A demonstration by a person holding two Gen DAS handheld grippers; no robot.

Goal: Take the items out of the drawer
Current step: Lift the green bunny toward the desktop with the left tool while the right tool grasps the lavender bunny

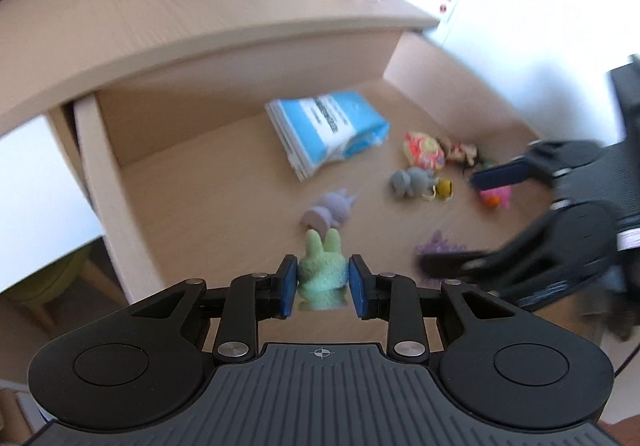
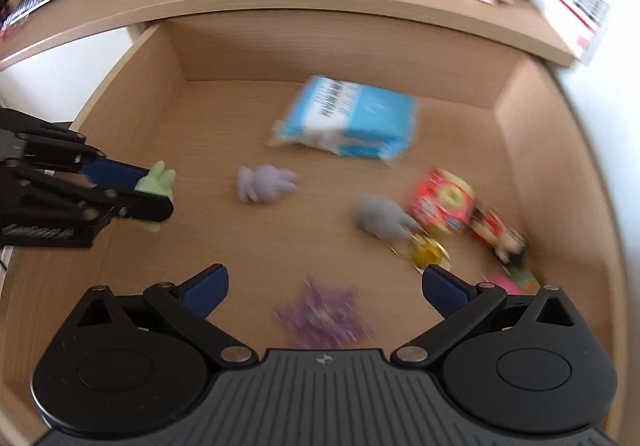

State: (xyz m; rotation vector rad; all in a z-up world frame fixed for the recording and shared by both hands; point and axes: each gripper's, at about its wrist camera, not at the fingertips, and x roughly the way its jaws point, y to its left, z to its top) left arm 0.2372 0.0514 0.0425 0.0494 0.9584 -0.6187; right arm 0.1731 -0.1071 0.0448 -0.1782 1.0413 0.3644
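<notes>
My left gripper (image 1: 322,284) is shut on a small green rabbit figure (image 1: 322,270), held above the open wooden drawer (image 1: 180,197). The right wrist view shows that gripper (image 2: 154,191) at the left, the green rabbit (image 2: 158,177) pinched between its blue pads. My right gripper (image 2: 325,292) stands wide open over the drawer's front part, with a purple spiky toy (image 2: 322,320) on the floor between its fingers, untouched. From the left wrist view the right gripper (image 1: 460,221) is open at the right, near the purple toy (image 1: 440,244).
On the drawer floor lie a blue packet (image 2: 352,117), a lilac figure (image 2: 264,181), a grey figure (image 2: 380,219), a yellow charm (image 2: 426,252), a red-yellow packet (image 2: 444,201), a dark doll (image 2: 500,232) and a pink toy (image 2: 508,282). The desk top (image 1: 160,13) overhangs the back.
</notes>
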